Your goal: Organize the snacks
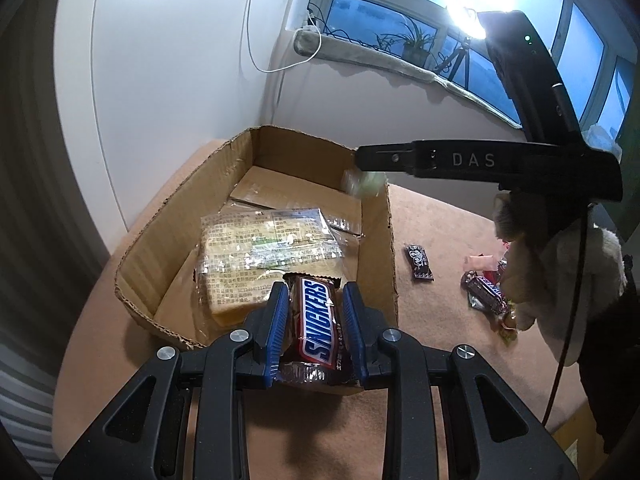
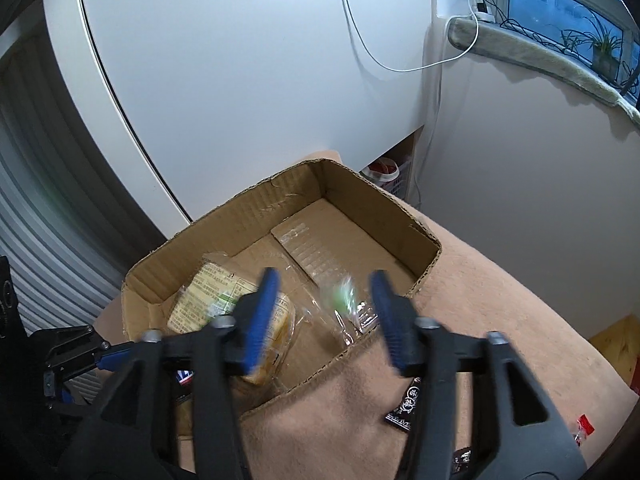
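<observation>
While boxed, two snack packets (image 1: 268, 248).

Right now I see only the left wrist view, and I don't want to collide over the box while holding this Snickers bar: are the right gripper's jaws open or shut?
Observer: Open. The right wrist view shows the right gripper with a wide gap. A blurred green packet is between the pads, apparently touching neither, above the cardboard box.
Operator: Is there anything beyond the box's far corner that I can't see?
Observer: Yes. A white basket holding a red-lidded jar sits in a gap under the white cabinet.
</observation>
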`<state>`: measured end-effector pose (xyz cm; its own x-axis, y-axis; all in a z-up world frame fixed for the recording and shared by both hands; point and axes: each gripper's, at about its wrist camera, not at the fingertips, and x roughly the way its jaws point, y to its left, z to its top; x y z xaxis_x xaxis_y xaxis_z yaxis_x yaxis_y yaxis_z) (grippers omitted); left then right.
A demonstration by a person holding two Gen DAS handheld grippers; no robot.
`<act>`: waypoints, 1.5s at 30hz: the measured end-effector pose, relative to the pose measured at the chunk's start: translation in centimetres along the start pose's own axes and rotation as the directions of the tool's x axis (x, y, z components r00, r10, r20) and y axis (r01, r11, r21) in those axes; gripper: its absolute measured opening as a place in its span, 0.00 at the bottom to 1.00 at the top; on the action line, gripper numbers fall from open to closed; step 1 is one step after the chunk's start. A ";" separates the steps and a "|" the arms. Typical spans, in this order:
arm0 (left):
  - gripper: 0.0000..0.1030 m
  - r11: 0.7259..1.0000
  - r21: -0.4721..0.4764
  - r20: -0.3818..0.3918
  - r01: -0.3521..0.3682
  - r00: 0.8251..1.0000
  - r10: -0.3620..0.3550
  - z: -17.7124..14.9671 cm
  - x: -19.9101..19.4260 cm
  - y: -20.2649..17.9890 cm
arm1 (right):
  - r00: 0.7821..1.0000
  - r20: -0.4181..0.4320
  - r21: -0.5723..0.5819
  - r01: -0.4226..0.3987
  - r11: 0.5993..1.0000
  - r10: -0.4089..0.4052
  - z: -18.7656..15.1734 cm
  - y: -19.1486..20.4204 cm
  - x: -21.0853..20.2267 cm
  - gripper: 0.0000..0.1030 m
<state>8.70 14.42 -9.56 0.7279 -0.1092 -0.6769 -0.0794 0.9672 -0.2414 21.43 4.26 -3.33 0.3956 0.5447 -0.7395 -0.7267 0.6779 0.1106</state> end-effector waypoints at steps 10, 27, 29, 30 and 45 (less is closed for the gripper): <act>0.26 1.000 0.013 0.017 -0.008 1.000 0.008 0.1 -1.0 -0.7 | 0.999 0.030 0.018 0.014 1.000 -0.015 -0.4 -0.6 -2.2 0.60; 0.26 0.995 0.091 0.022 0.043 0.999 -0.046 0.0 -1.3 -6.1 | 0.986 0.117 0.090 0.106 0.990 -0.116 -5.7 -5.4 -12.0 0.64; 0.26 0.993 0.103 0.015 0.056 0.998 -0.058 -0.1 -1.0 -6.9 | 0.983 0.122 0.108 0.127 0.986 -0.140 -6.7 -6.6 -13.0 0.69; 0.26 0.992 0.112 0.011 0.062 0.998 -0.063 -0.2 -0.9 -7.3 | 0.981 0.122 0.115 0.139 0.984 -0.153 -7.1 -7.1 -13.5 0.69; 0.31 0.982 0.132 -0.069 0.134 0.990 -0.126 -1.0 3.7 -12.0 | 0.955 0.038 0.293 0.270 0.917 -0.293 -14.7 -16.8 -17.0 0.70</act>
<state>11.70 2.16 -9.87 0.6830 -0.2456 -0.6879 0.1098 0.9656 -0.2358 18.67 -23.62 -2.38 0.6120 0.3404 -0.7138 -0.3956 0.9133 0.0963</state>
